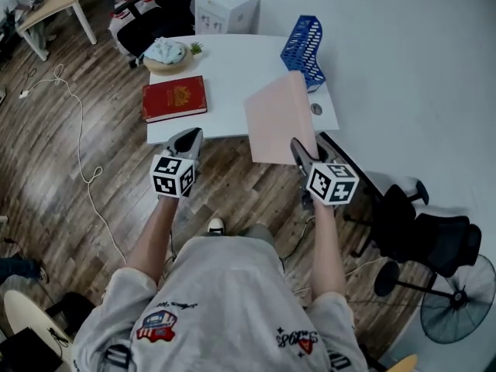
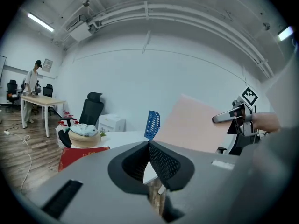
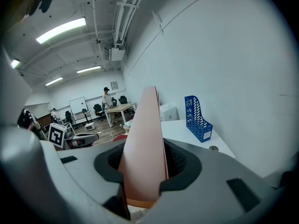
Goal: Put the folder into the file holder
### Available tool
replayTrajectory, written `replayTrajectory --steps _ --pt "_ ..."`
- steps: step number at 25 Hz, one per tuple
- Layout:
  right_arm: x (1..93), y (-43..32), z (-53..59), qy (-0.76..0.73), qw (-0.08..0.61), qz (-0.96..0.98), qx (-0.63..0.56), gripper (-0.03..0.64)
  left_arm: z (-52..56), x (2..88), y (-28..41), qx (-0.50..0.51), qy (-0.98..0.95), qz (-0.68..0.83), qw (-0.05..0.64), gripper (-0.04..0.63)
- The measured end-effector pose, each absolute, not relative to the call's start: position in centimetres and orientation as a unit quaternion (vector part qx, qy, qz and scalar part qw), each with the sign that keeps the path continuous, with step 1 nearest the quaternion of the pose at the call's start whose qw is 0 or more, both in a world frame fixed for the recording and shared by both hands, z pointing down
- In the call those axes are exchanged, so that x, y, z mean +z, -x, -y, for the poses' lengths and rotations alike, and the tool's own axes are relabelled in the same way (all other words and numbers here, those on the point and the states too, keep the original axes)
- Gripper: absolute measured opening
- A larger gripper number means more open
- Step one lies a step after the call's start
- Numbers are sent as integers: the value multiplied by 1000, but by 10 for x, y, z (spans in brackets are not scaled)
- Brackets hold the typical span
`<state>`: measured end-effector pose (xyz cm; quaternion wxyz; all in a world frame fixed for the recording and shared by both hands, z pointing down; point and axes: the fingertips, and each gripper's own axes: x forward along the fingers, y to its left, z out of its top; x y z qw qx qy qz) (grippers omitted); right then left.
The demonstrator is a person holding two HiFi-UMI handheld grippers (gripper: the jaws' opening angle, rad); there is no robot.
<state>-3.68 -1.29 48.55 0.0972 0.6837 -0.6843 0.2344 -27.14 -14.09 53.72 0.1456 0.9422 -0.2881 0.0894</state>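
- The left gripper (image 1: 189, 139) hangs over the wooden floor (image 1: 70, 169), just short of the bench's (image 1: 232, 72) front edge. Its own view shows the fingers (image 2: 163, 163) pressed together at the tips with nothing between them.
- The right gripper (image 1: 299, 147) is at 3 o'clock from the left one. Its fingers (image 3: 179, 161) stand apart only by the thickness of the pink folder (image 1: 280, 118) and are clamped on its lower edge.
- The right gripper view shows the folder almost edge-on, rising straight up between the pads. The left gripper view shows its broad pink face slanting up from the right gripper at 3 o'clock. Only the head view places it: over the bench's 4 o'clock corner, partly past the front edge and outside the file holder.
- The head view alone shows a black office chair (image 1: 434, 239) and a fan (image 1: 457, 301) on the floor at 4 o'clock from the person.
- On the bench, a red book (image 1: 173, 98) lies at 9 o'clock and a basket (image 1: 164, 53) with cloth in it at 10 o'clock. A small dark disc (image 1: 316, 108) sits beside the folder's right edge.
- The blue file holder (image 1: 304, 49) stands at the bench's 2 o'clock corner, apart from the folder, and looks empty in the right gripper view.
- Farther off, both gripper views show a person (image 2: 33, 80) standing at a wooden table (image 2: 39, 101). The head view catches only that table's corner at 11 o'clock.
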Motion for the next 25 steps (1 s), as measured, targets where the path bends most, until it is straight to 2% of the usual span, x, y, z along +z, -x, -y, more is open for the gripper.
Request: replayTrajectory --steps 6,11,16,25 --pt "478 42 51 -658 102 711 226 166 161 537 285 87 -930 323 154 6" --pt "493 20 86 -641 98 726 229 166 185 550 265 99 -922 340 158 6" --pt "503 -15 129 -618 88 747 230 166 213 557 230 103 -914 363 151 6" --pt "492 -117 223 -562 96 788 232 166 277 535 122 109 -896 409 138 6"
